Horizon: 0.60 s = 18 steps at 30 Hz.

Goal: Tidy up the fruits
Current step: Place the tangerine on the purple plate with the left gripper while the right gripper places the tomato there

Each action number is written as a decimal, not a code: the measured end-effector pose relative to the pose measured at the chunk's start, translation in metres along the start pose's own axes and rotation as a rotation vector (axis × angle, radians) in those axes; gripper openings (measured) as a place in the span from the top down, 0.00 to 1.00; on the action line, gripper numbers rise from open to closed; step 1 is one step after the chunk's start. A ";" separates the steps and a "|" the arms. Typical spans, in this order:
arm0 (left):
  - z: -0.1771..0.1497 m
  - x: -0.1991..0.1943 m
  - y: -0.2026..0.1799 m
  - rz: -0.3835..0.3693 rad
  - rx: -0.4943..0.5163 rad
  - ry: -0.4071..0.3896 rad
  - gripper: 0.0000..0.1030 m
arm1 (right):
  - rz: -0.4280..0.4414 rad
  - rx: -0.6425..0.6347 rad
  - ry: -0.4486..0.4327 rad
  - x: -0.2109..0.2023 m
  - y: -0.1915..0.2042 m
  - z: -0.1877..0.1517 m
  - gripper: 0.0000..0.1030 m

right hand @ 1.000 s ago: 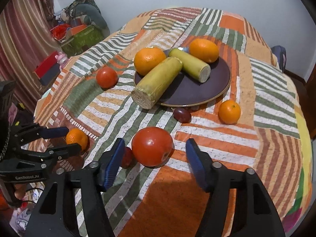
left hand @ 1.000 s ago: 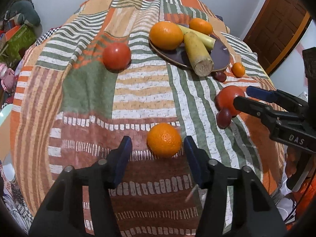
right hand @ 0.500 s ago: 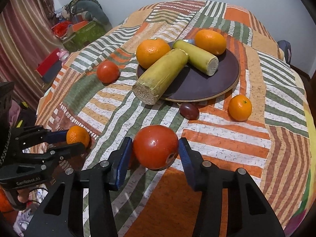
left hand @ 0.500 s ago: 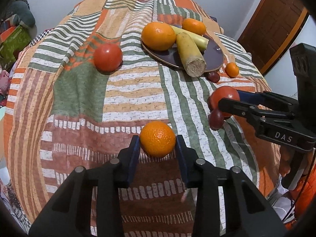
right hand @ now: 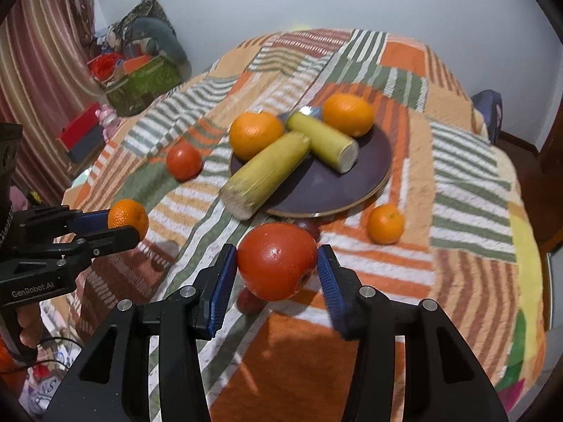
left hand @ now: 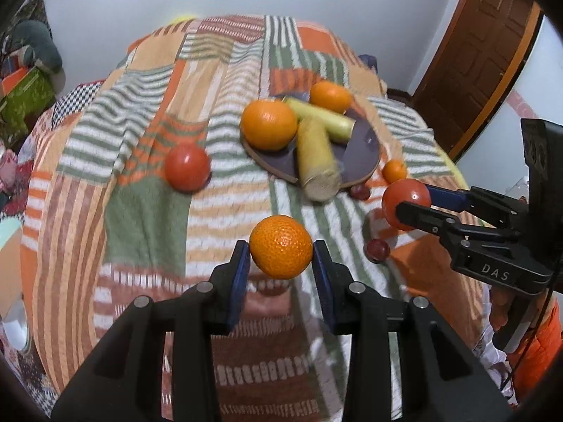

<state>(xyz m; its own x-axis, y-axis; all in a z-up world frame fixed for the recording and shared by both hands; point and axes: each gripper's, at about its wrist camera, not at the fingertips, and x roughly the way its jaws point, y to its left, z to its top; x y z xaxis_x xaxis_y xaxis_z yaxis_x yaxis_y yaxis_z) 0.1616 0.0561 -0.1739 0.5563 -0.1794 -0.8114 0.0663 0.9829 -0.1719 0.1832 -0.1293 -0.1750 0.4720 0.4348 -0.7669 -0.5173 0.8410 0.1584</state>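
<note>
Orange and dimpled, the small orange is sitting pinched between the left gripper pads, clear of the quilt. Rightwards, the right gripper is clamping the red tomato in front of the plate. Both are round and smooth-skinned, so either could be slipping out and rolling off.

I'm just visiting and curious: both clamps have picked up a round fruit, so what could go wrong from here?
1. The left gripper pinches the small round orange only at its sides, so it might slip out.
2. The dark round plate already carries two oranges and two pale yellow-green stalk pieces, one overhanging the rim. Adding the red tomato from the right gripper could nudge something off.
</note>
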 end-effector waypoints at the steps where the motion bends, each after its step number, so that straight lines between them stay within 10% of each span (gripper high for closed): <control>1: 0.003 -0.001 -0.003 -0.003 0.004 -0.007 0.65 | -0.003 0.003 -0.007 -0.002 -0.001 0.002 0.57; 18: 0.065 0.015 -0.043 -0.052 0.078 -0.061 0.65 | -0.059 0.033 -0.090 -0.015 -0.041 0.032 0.57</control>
<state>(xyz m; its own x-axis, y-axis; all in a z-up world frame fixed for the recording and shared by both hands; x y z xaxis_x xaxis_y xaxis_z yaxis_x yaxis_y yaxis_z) 0.2208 0.0135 -0.1427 0.5994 -0.2296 -0.7668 0.1596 0.9730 -0.1666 0.2204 -0.1596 -0.1502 0.5637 0.4099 -0.7171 -0.4633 0.8756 0.1363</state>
